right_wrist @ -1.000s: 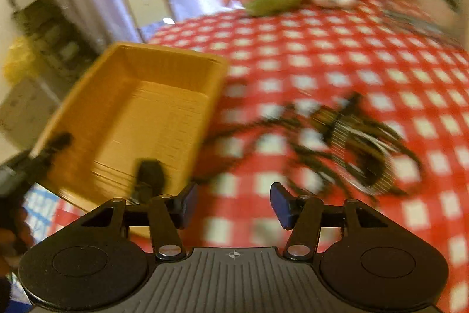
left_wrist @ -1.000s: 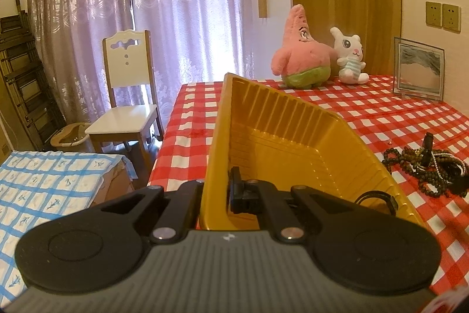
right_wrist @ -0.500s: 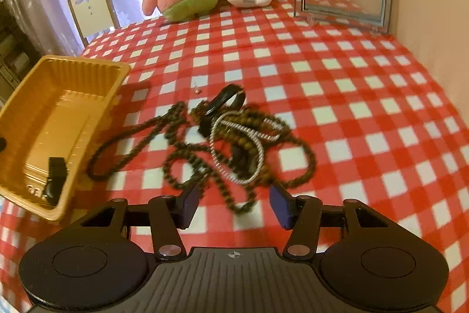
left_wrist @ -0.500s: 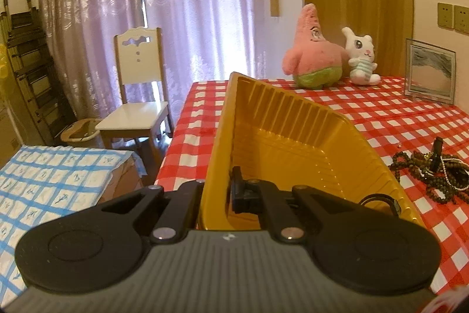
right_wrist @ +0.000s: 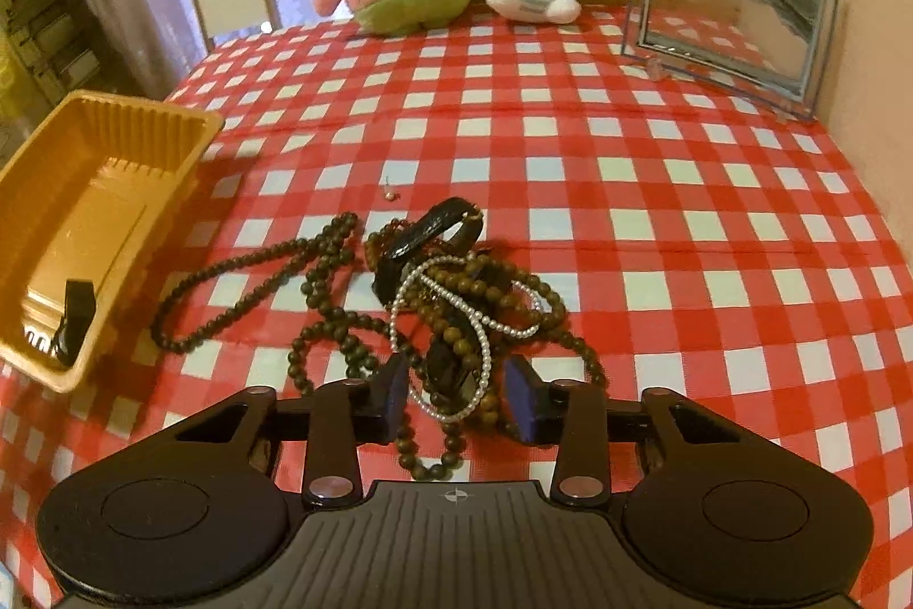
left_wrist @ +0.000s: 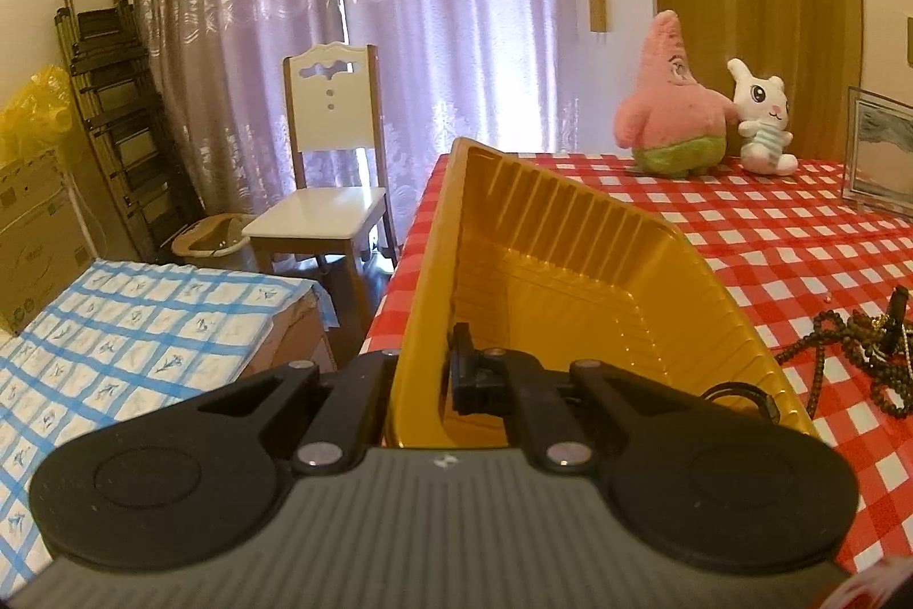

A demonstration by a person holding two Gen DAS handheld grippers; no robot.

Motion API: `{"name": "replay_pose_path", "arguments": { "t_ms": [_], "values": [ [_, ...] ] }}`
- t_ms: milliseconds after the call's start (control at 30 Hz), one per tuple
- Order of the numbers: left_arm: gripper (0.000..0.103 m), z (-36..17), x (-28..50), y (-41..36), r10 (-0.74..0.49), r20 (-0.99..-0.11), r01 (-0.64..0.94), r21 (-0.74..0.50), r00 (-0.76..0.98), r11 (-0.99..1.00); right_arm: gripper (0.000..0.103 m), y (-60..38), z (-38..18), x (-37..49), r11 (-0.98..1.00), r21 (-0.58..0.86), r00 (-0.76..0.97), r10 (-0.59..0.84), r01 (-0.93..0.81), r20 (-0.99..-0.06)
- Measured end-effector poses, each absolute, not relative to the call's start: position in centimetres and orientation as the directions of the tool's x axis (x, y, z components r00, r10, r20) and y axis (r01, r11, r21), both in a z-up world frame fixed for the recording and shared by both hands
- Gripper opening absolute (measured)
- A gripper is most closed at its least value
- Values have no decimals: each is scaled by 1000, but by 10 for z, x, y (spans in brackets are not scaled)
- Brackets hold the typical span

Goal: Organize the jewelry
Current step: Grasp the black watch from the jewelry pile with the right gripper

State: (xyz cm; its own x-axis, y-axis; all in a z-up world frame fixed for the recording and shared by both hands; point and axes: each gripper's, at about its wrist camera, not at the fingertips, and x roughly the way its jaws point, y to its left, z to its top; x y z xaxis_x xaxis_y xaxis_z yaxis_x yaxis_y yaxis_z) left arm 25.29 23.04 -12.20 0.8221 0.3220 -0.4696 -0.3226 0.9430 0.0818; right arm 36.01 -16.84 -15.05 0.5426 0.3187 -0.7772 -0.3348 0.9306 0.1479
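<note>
Checked tablecloth (left_wrist: pixel 742 232), left wrist view: left gripper (left_wrist: pixel 425 380) pinches near wall of yellow tray (left_wrist: pixel 570 255); jewelry pile (left_wrist: pixel 856 346) far right. Right wrist view: right gripper (right_wrist: pixel 459 395) fingers spread, straddling pile's near end, pearl strand (right_wrist: pixel 473 323) between them; tray left.

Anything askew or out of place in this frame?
Yes. The necklaces and bracelets lie in one tangled heap, and a tiny loose piece sits apart on the cloth. The yellow tray looks tilted, clamped in the left gripper.

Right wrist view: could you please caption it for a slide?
Open right gripper straddling tangled bead jewelry beside yellow tray.
</note>
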Motion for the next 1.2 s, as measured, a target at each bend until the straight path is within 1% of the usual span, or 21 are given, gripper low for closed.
{"name": "replay_pose_path", "arguments": {
  "t_ms": [67,133,200,300,400,733,900,967,1033,1200],
  "values": [
    [5,-122,252,230,328,-470,-327,86,819,941,28,-168,-152,359,926,158,532,330,-344,-780],
    [5,-121,253,229,331,-472,-330,89,817,940,26,-167,-153,359,920,173,523,347,-352,-779],
    [5,-121,253,228,332,-474,-329,92,816,940,25,-163,-155,361,916,186,515,358,-356,-779],
    [5,-120,254,228,332,-475,-327,96,815,940,25,-158,-161,368,926,177,513,335,-333,-790],
    [5,-120,253,228,334,-474,-329,97,815,939,25,-157,-168,377,947,163,512,289,-278,-809],
    [5,-120,254,228,337,-472,-332,98,815,938,26,-158,-172,403,967,211,514,255,-144,-819],
    [5,-120,254,228,337,-473,-331,97,814,938,25,-156,-175,407,971,190,527,239,-145,-815],
    [5,-120,254,228,335,-474,-331,95,814,939,22,-157,-175,405,971,190,528,239,-147,-815],
    [5,-119,254,228,333,-473,-329,94,816,940,21,-161,-174,401,966,221,520,260,-137,-814],
    [5,-119,256,227,330,-472,-325,95,817,941,21,-176,-163,387,925,371,474,363,-82,-802]
  ]
}}
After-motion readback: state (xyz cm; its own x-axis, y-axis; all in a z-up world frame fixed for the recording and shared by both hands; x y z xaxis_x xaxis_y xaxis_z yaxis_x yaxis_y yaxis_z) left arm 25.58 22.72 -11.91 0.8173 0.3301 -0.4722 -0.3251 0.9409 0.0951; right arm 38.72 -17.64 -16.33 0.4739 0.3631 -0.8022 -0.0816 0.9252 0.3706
